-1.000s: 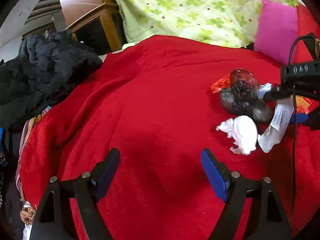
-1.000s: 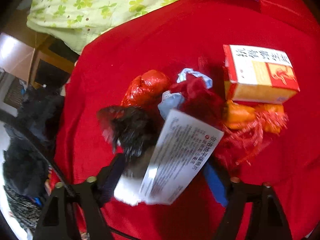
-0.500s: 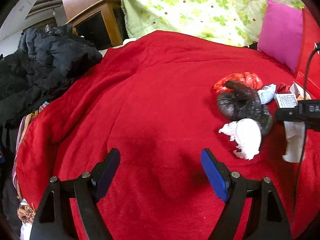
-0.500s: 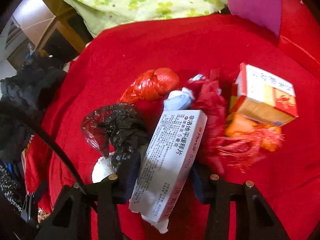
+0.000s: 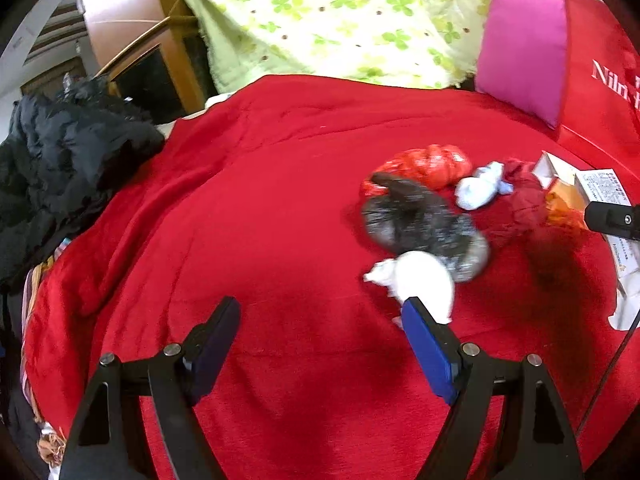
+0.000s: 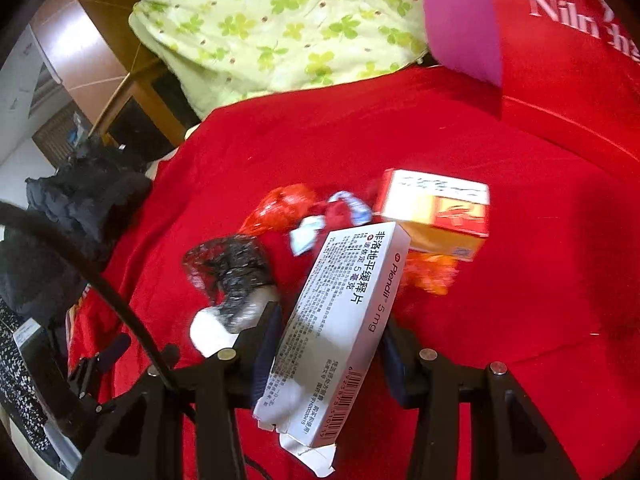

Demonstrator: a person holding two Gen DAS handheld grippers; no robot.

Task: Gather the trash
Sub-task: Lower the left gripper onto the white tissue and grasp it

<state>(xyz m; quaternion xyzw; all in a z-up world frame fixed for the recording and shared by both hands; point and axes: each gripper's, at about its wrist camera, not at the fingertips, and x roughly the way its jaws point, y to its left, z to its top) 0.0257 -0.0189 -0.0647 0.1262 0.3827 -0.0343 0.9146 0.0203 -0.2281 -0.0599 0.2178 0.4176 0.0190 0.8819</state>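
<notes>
A heap of trash lies on the red blanket (image 5: pixel 248 208): a white tissue wad (image 5: pixel 420 280), a black plastic bag (image 5: pixel 420 224), a red plastic bag (image 5: pixel 424 164) and a pale blue wad (image 5: pixel 478 190). My left gripper (image 5: pixel 320 312) hangs open over the blanket, its right finger just in front of the tissue. My right gripper (image 6: pixel 332 328) is shut on a white medicine box (image 6: pixel 344 320), held tilted above the blanket. Behind it lie a red and white carton (image 6: pixel 436 208) and an orange wrapper (image 6: pixel 428 272). The same box (image 5: pixel 604 190) shows at the right edge of the left wrist view.
A black jacket (image 5: pixel 60 168) is piled at the blanket's left edge. A green floral quilt (image 5: pixel 340 20), a pink pillow (image 5: pixel 524 48) and a red bag with white letters (image 5: pixel 600 72) line the far side. A black cable (image 6: pixel 100 280) crosses the right wrist view.
The right gripper's jaws have closed on the medicine box and carried it up, away from the pile. The left gripper has drifted toward the trash, so the tissue now sits by its right finger.
</notes>
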